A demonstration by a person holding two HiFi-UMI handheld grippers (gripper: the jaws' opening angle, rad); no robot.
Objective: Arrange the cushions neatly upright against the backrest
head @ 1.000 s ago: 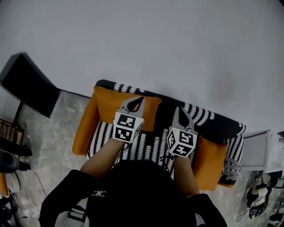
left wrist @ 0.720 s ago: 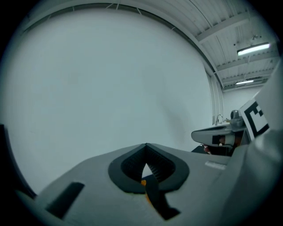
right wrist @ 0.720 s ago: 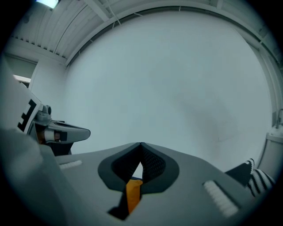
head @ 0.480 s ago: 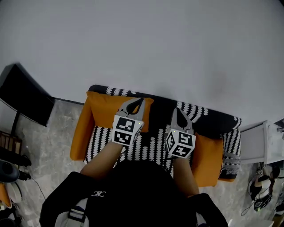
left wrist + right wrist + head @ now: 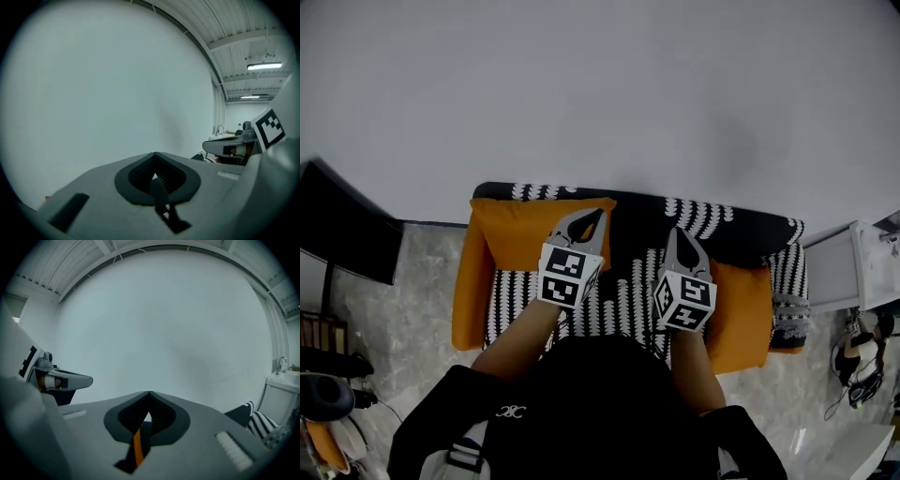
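Observation:
A black-and-white patterned sofa (image 5: pixel 623 305) stands against a white wall. One orange cushion (image 5: pixel 520 230) leans on the backrest (image 5: pixel 717 225) at the left. Another orange cushion (image 5: pixel 741 314) lies at the seat's right end. Orange padding (image 5: pixel 469 295) covers the left arm. My left gripper (image 5: pixel 592 217) hovers over the right edge of the left cushion, shut and empty. My right gripper (image 5: pixel 679 232) is above the middle of the seat, shut and empty too. In the left gripper view the left gripper (image 5: pixel 154 154) points at the bare wall, and in the right gripper view so does the right gripper (image 5: pixel 149 393).
A black panel (image 5: pixel 342 225) stands left of the sofa. A white unit (image 5: pixel 853 272) is at its right end, with headphones and cables (image 5: pixel 853 361) on the pale stone floor (image 5: pixel 412 281) below it. The wall (image 5: pixel 600 84) rises close behind the backrest.
The head view has swung, so the sofa now lies more level in the frame. Both grippers stay shut over the seat and have hardly moved relative to the sofa.

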